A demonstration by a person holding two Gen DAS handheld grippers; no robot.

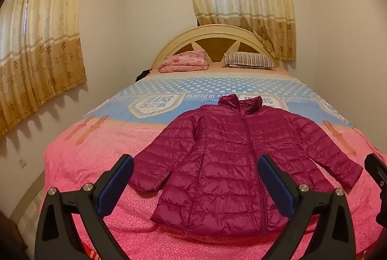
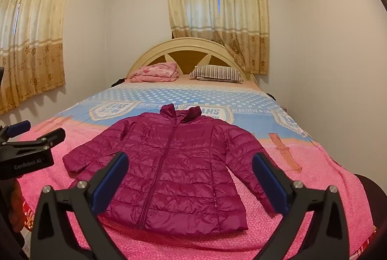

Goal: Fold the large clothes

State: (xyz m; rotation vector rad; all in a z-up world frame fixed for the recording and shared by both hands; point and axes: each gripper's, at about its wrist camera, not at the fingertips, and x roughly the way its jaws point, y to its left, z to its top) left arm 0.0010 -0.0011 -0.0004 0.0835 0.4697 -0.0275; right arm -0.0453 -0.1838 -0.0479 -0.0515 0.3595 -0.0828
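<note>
While the bed lies made, a magenta puffer jacket rests flat, zipped, near its foot; left gripper and right gripper hover wide open, empty, best pinching a sleeve cuff first.

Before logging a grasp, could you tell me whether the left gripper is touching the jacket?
Apart. The right wrist view shows the left gripper off beside the jacket, pink bedspread between them.

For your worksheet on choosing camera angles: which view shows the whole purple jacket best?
The right wrist view: the purple jacket lies whole, both sleeves and hem visible between the open fingers. In the left wrist view the jacket has one sleeve's lower part and hem corner hidden behind a finger.
</note>
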